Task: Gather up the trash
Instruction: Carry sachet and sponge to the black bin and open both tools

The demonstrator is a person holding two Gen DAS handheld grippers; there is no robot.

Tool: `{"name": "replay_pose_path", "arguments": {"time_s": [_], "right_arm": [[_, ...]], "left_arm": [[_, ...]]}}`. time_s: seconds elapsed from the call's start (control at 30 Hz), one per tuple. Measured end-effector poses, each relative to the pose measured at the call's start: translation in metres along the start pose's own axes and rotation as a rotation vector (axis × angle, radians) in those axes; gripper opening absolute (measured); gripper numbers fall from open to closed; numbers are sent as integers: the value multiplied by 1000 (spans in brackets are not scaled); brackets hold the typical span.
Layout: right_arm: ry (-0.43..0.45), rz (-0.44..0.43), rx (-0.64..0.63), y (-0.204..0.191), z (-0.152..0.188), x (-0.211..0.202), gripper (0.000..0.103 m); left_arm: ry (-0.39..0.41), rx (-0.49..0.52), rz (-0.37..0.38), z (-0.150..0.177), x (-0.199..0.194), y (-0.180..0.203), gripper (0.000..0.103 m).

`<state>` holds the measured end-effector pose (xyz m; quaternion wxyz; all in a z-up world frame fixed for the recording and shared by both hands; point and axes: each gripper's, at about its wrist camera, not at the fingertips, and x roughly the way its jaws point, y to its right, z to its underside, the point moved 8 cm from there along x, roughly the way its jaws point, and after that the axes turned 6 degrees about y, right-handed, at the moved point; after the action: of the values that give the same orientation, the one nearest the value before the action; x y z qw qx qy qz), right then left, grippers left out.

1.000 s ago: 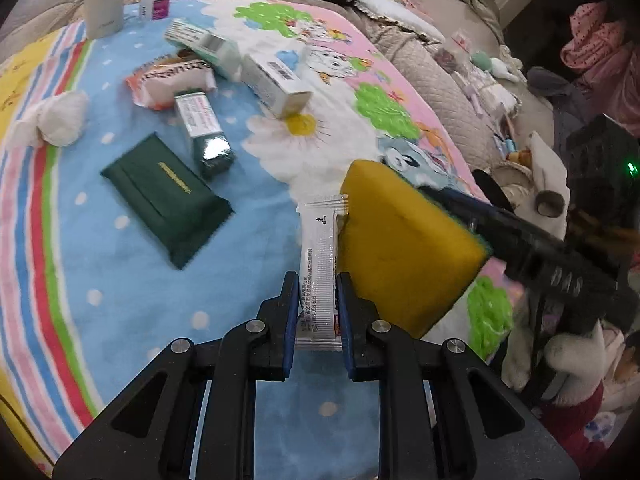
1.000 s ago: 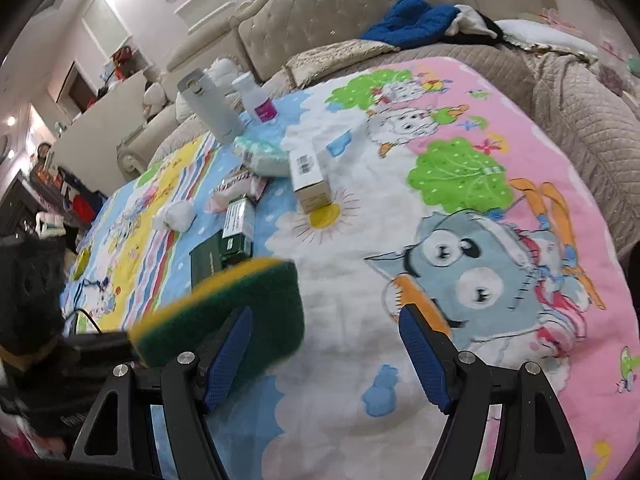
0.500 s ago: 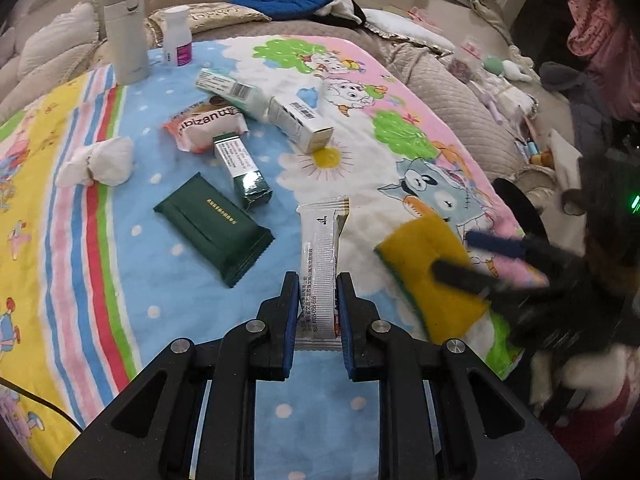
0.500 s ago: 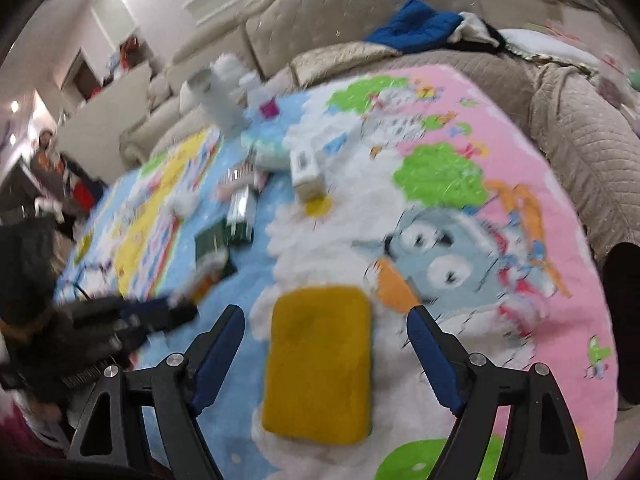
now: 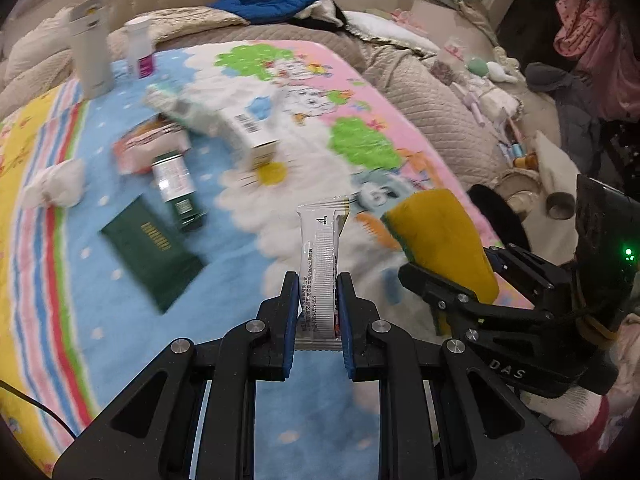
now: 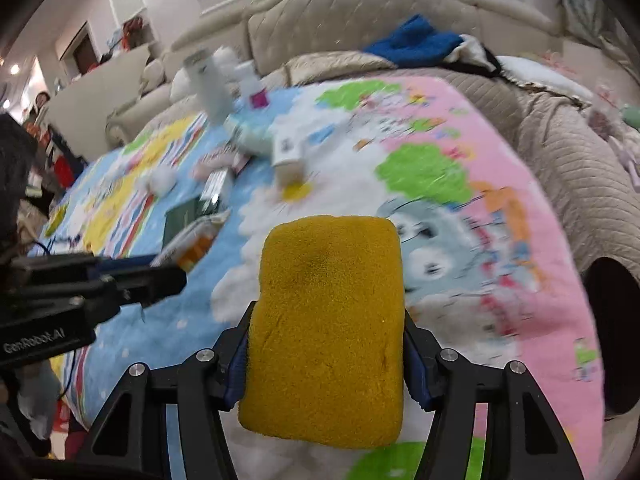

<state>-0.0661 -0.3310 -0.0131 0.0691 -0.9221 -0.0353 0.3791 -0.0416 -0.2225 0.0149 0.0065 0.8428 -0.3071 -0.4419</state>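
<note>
My left gripper [image 5: 318, 312] is shut on a white sachet wrapper [image 5: 322, 256] and holds it upright above the cartoon blanket [image 5: 120, 320]. My right gripper [image 6: 326, 364] is shut on a yellow sponge [image 6: 328, 320] with a green underside; it also shows in the left wrist view [image 5: 444, 240], just right of the sachet. The left gripper with the sachet shows at the left of the right wrist view [image 6: 172, 256].
On the blanket lie a dark green packet [image 5: 150, 248], a green-and-white tube [image 5: 176, 184], an orange wrapper [image 5: 148, 148], a crumpled tissue [image 5: 56, 188], a white box [image 5: 248, 136], a white flask [image 5: 90, 48] and a small bottle [image 5: 140, 50]. A dark round bin opening [image 6: 610, 312] sits beyond the bed's right edge.
My right gripper has closed on the yellow sponge, which lay loose on the blanket half a second ago, and lifted it. My left gripper still holds the sachet, and both views have shifted.
</note>
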Motion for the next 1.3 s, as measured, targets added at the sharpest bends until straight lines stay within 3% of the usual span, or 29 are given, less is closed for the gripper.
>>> {"name": "replay_pose_path", "arguments": {"time_s": [0.43,0.87,1.3], "right_arm": [[54,173,149,133,-8,-44,60],[58,330,346,280,17,-75,60],[33,345,396,315,37,-70,60]], "left_arm": [[-64,106,170,-28,65,126,16],[-138,209,279,-38,134,235,16],[-171,239,292,-32,160,266,16]]}}
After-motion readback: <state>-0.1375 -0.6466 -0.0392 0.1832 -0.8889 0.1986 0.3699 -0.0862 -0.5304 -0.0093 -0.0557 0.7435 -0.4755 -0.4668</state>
